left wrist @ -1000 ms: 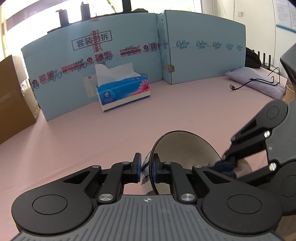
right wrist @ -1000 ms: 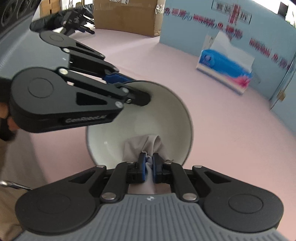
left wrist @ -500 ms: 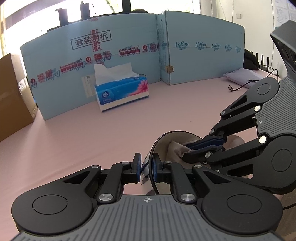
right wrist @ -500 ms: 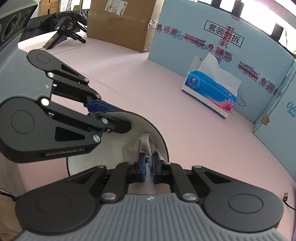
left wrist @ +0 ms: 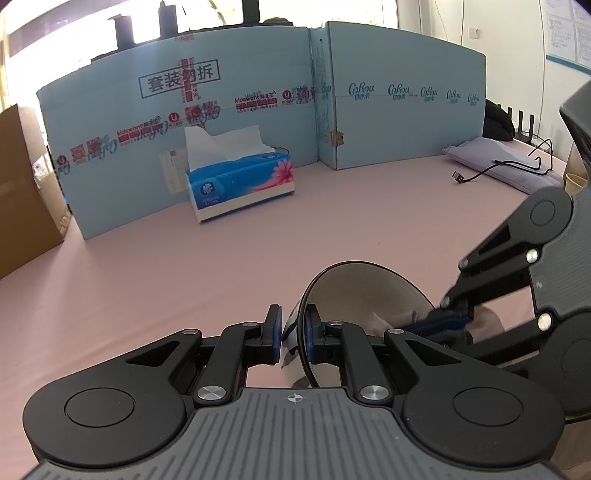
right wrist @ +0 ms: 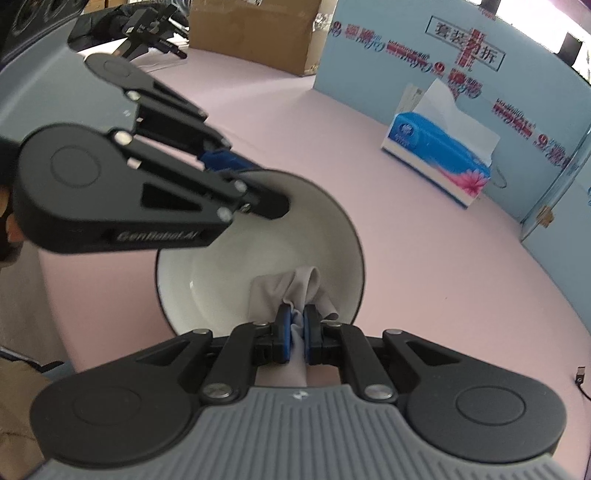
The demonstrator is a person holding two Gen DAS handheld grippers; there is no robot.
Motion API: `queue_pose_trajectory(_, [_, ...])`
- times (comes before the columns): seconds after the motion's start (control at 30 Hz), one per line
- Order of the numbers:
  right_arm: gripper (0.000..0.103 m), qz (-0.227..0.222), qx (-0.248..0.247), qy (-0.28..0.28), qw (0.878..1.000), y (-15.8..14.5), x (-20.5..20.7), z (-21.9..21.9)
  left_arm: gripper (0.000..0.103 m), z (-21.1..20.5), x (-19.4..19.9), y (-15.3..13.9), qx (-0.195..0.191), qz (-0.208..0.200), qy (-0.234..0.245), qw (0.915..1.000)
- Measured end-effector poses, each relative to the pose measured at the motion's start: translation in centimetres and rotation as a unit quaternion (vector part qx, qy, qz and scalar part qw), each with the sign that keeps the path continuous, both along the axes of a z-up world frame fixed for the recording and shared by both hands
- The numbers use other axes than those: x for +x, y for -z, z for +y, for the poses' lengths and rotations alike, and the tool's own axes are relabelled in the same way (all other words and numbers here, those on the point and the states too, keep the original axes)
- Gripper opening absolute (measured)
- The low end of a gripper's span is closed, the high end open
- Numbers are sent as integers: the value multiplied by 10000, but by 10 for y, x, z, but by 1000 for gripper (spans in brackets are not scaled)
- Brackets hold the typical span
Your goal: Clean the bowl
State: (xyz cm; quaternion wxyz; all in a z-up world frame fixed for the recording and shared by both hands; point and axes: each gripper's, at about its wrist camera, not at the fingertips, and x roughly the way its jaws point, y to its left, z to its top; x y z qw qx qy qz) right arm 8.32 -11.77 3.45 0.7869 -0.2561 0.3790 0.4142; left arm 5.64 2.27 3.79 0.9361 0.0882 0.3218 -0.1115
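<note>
A white bowl (right wrist: 236, 273) with a dark rim is held tilted on its side above the pink table; it also shows in the left wrist view (left wrist: 362, 295). My left gripper (left wrist: 293, 334) is shut on the bowl's rim, and shows in the right wrist view (right wrist: 243, 184). My right gripper (right wrist: 295, 332) is shut on a grey cloth (right wrist: 295, 288) that presses against the bowl's inner wall near the lower rim. In the left wrist view the right gripper (left wrist: 448, 319) reaches into the bowl from the right, with the cloth (left wrist: 391, 323) partly hidden.
A blue tissue box (left wrist: 240, 184) stands on the pink table (left wrist: 184, 266) before a light-blue cardboard screen (left wrist: 399, 110). A brown carton (right wrist: 255, 33) sits at the left. A lilac pouch (left wrist: 502, 162) with a black cable (left wrist: 491, 170) lies far right.
My right gripper with the cloth has swept inside the bowl, deeper half a second ago, now back near the lower rim. The left gripper holds the bowl steady.
</note>
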Motion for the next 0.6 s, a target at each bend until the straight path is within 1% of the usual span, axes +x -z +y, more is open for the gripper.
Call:
queue_pose_trajectory(0.07, [8,233,70,-11,9997,0,1,-1,20,1,0,1,-38,24,-42,10000])
queue_pose_trajectory(0.17, [9,296,114,10,9995,0,1,-1,21,2,-2,2,-106,76,-117,9998])
queue_pose_trajectory(0.23, [9,327,171,49,9993,0,0,-1,33,4,-4,2,-204,107,-174,9996])
queue_pose_trajectory(0.27, [9,322,202,73,9993,1,0,-1,36,4,-5,2,-256,117,-210,9994])
queue_pose_trajectory(0.33, [9,298,246,113,9992,1,-2,-1,49,7,-9,2,-403,142,-407,9983])
queue_pose_trajectory(0.43, [9,268,281,160,9991,1,-3,-2,52,7,-14,5,-509,228,-662,9962])
queue_pose_trajectory(0.6, [9,208,339,229,9989,0,-6,-3,49,2,-26,12,-679,367,-770,9940])
